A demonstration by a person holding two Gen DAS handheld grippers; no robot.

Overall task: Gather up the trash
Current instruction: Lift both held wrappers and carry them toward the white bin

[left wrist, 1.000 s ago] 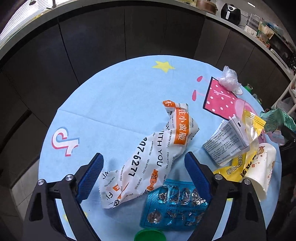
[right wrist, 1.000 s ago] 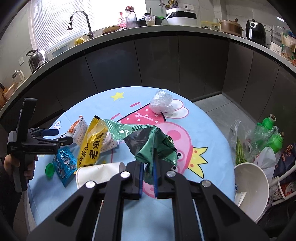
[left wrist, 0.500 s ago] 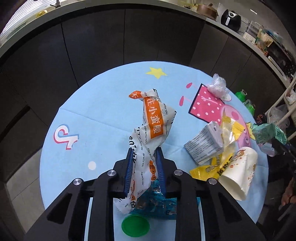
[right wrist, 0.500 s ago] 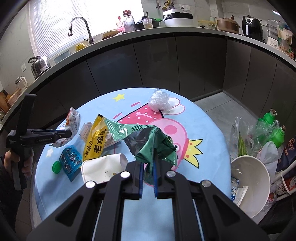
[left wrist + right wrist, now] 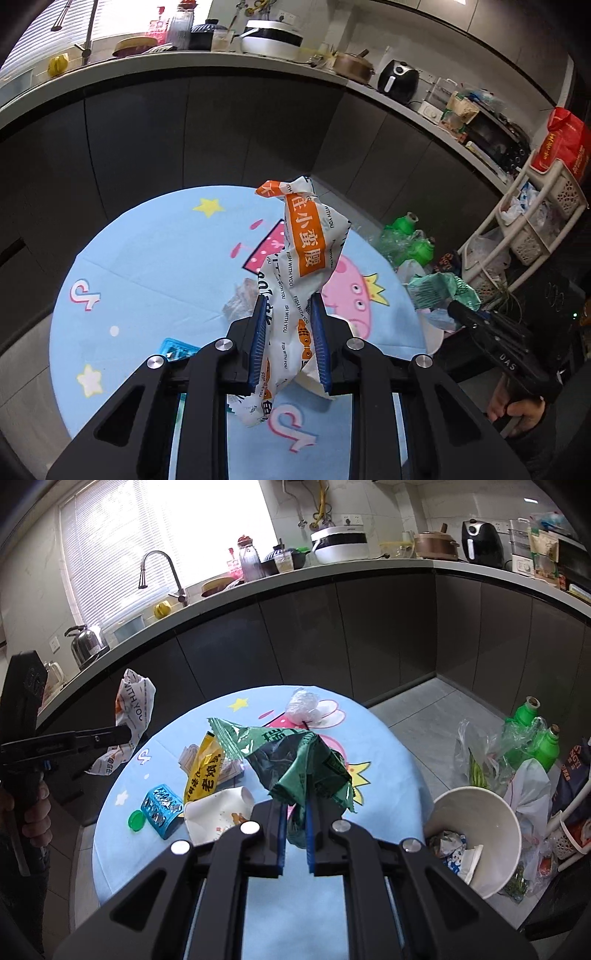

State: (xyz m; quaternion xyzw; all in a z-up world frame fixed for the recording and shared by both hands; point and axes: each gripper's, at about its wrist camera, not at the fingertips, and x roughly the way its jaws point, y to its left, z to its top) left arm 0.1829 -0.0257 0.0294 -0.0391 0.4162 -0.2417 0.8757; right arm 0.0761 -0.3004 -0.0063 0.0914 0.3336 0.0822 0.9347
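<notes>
My left gripper (image 5: 289,341) is shut on a white and orange food wrapper (image 5: 306,251) and holds it up above the round blue table (image 5: 155,258). The wrapper also shows at the left of the right wrist view (image 5: 133,709). My right gripper (image 5: 295,834) is shut on a crumpled green wrapper (image 5: 306,768) above the table's near edge. On the table lie a yellow packet (image 5: 205,771), a white paper cup (image 5: 218,812), a blue blister pack (image 5: 162,808), a green cap (image 5: 136,819) and a clear plastic wad (image 5: 303,705).
A white bin (image 5: 480,827) with some trash stands on the floor right of the table. Green bottles in plastic bags (image 5: 524,734) lie beyond it. A dark curved kitchen counter (image 5: 332,572) runs behind the table. A wire rack (image 5: 532,221) stands at the right.
My left gripper has closed on the white and orange wrapper and lifted it off the table, tilting upward. My right gripper still holds the green wrapper, and has pulled back a little.
</notes>
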